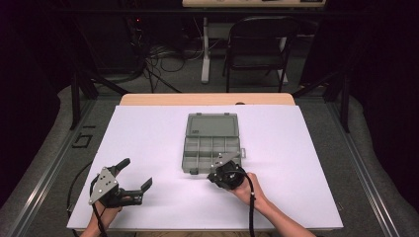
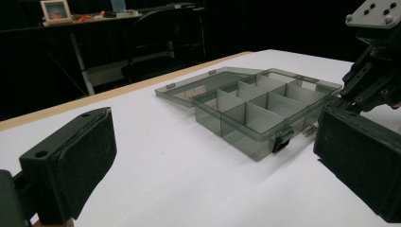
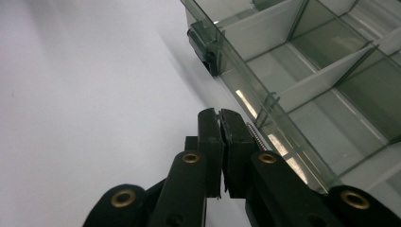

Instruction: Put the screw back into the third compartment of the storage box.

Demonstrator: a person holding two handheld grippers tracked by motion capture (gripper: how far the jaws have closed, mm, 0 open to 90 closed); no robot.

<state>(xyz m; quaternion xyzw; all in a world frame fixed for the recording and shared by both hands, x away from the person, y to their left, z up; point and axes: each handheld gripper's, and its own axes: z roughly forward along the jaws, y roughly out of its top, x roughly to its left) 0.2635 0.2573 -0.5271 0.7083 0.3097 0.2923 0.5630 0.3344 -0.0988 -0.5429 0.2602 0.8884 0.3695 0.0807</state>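
Box: one smoky organizer box (image 1: 211,143) was seen mid-tabletop (image 1: 148,133), lid laid open | right gripper (image 3: 220,124): fingers pressed closed on nothing, beside a small screw (image 3: 257,137) at the front wall | left gripper (image 1: 134,174): fingers spread wide, empty | advice: screw judged best pinched squarely; grippers counted: two

The white table (image 1: 148,133) lies bare on both sides of the open box (image 1: 211,153), with wide room between it and the left gripper (image 1: 136,174). The right gripper (image 1: 225,170), jaws together, crowds the box's near wall.
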